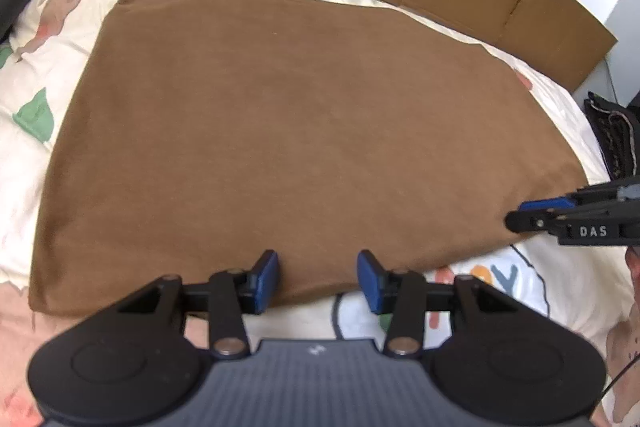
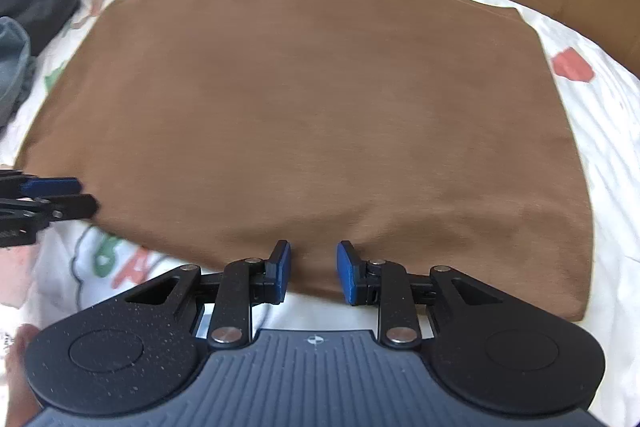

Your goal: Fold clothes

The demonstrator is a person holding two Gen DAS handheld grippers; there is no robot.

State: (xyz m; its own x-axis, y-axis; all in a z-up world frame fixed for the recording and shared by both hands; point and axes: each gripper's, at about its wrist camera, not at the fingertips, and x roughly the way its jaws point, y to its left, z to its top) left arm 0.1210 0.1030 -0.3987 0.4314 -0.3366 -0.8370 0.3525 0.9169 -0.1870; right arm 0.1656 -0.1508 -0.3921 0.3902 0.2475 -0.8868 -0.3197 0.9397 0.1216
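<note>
A flat brown cotton garment (image 1: 288, 131) is lying spread on a printed white bedspread (image 1: 36, 83), stretching away ahead of both grippers. The left gripper (image 1: 318, 281) and right gripper (image 2: 313, 273) are hovering side by side at its near edge, jaws parted, gripping nothing.

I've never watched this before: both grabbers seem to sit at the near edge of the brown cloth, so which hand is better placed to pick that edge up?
Probably about equal. The left gripper and the right gripper both stand open over the near edge of the brown garment, gripping nothing yet. The right's pads are closer together, so it may close first.
</note>
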